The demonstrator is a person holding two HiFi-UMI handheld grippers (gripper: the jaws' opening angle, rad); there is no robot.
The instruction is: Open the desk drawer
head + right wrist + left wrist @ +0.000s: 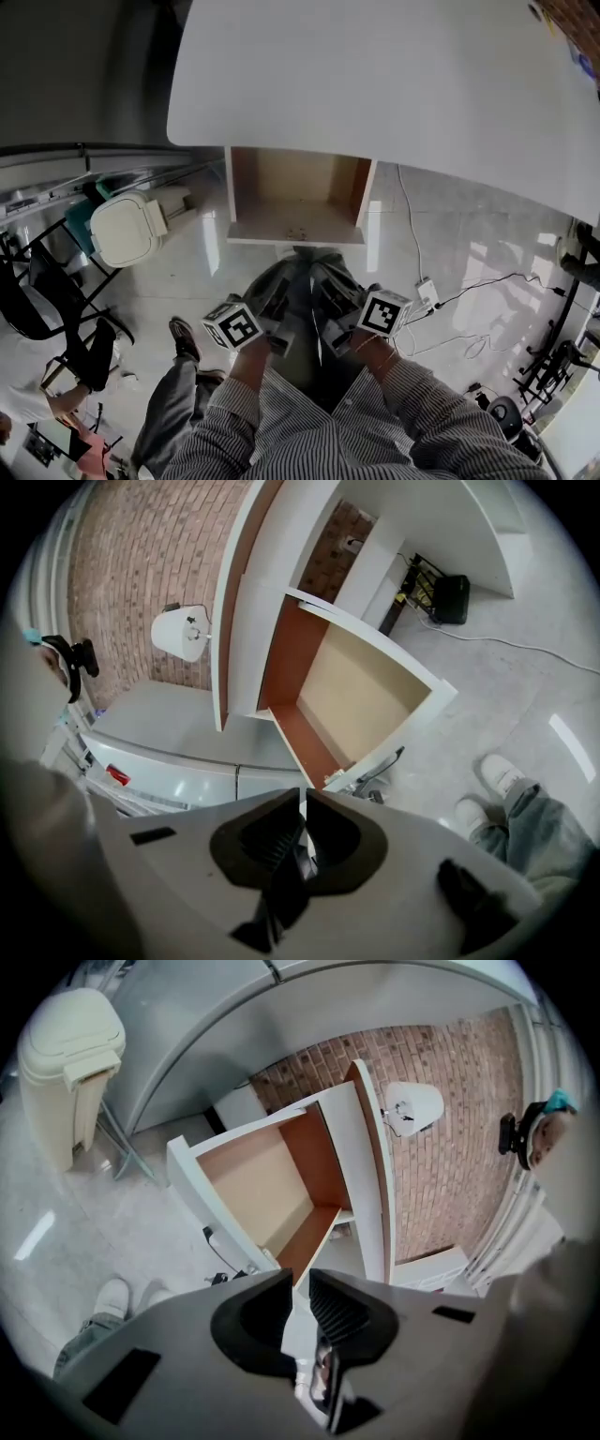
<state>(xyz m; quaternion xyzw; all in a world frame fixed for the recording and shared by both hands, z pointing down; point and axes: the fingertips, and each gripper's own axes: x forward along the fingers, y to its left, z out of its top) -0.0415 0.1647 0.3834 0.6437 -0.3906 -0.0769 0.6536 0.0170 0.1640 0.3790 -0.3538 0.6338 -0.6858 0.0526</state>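
Drawer [295,202] stands pulled out below the near edge of the white desk [375,84], tan inside with a white front. Both claws sit side by side near the person's body, well apart from it. Left gripper [300,1297]: jaws slightly spread, pinching nothing. Right gripper [303,822]: jaws almost pressed together, thin slit, pinching nothing. Marker cubes [232,325] carry black-and-white square patterns only. Cream bin [127,230] on the floor, left.
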